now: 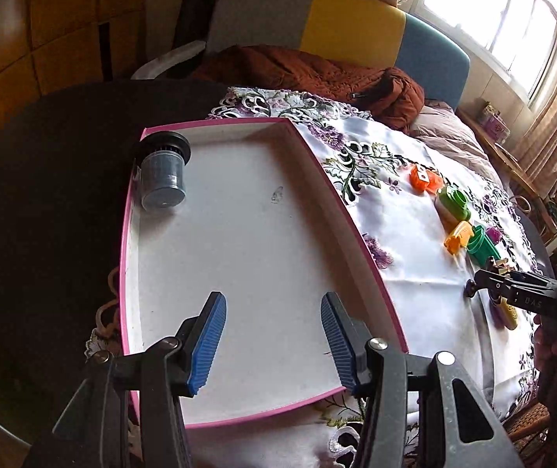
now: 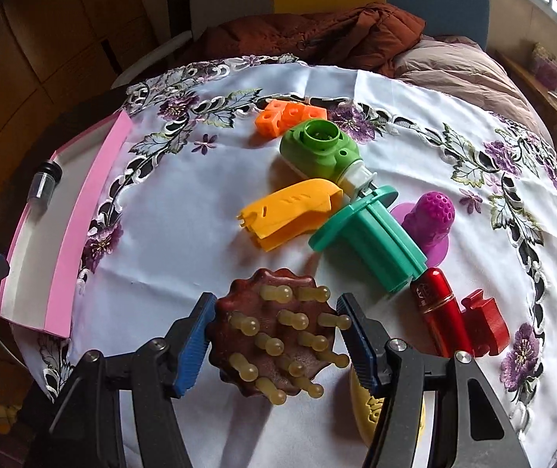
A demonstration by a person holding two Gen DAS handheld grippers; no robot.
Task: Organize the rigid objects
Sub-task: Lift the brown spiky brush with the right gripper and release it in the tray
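Observation:
A pink-edged white tray [image 1: 356, 234] lies on the floral cloth; a dark lidded jar [image 1: 163, 173] lies in its far left corner, also in the right wrist view [image 2: 44, 187]. My left gripper [image 1: 274, 335] is open and empty above the tray's near part. My right gripper [image 2: 274, 335] is closed on a brown wooden massage brush with pale knobs [image 2: 274, 331], its pads [image 2: 194, 345] touching both sides. Beyond it lie a yellow piece [image 2: 290, 212], a teal spool [image 2: 372, 238], a green part [image 2: 319, 150], orange cubes [image 2: 288, 115], a purple knobbed piece [image 2: 428, 218], a red tube [image 2: 440, 306] and a red block [image 2: 485, 321].
A yellow object [image 2: 368, 405] lies under my right gripper's right finger. The round table's cloth edge [image 2: 56, 366] is near on the left. A brown jacket [image 2: 317, 35] and a sofa [image 1: 352, 19] lie behind the table. The right gripper's body [image 1: 527, 296] shows at the left view's right edge.

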